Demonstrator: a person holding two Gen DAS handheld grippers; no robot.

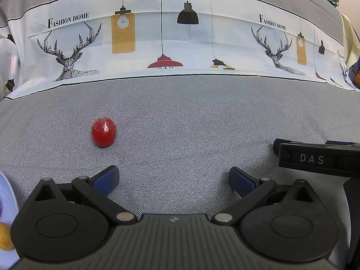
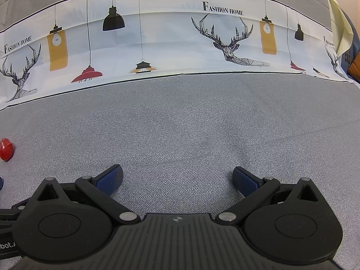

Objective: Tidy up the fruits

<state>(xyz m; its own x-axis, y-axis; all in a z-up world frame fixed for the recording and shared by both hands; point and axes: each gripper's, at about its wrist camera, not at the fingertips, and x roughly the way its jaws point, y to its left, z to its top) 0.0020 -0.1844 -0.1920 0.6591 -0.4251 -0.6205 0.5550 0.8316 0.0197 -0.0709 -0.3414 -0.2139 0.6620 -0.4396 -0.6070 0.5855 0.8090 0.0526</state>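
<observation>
Left tongs [image 1: 174, 181]: released, jaws spread wide, nothing between them.
Right tongs [image 2: 177, 180]: released too, just beside the left pair; risk of knocking together.
Red fruit [image 1: 104, 131]: alone on the grey desk [image 1: 191, 121], ahead-left of the left tongs; round, glossy wrap, so a nudge may roll it or the pads slip.
Pale plate [image 1: 6, 202]: at the left edge, yellow fruit [image 1: 4, 236] on it.

Glossy film-wrapped red fruit [image 1: 103, 134], matt woven grey tablecloth [image 1: 180, 117]
</observation>
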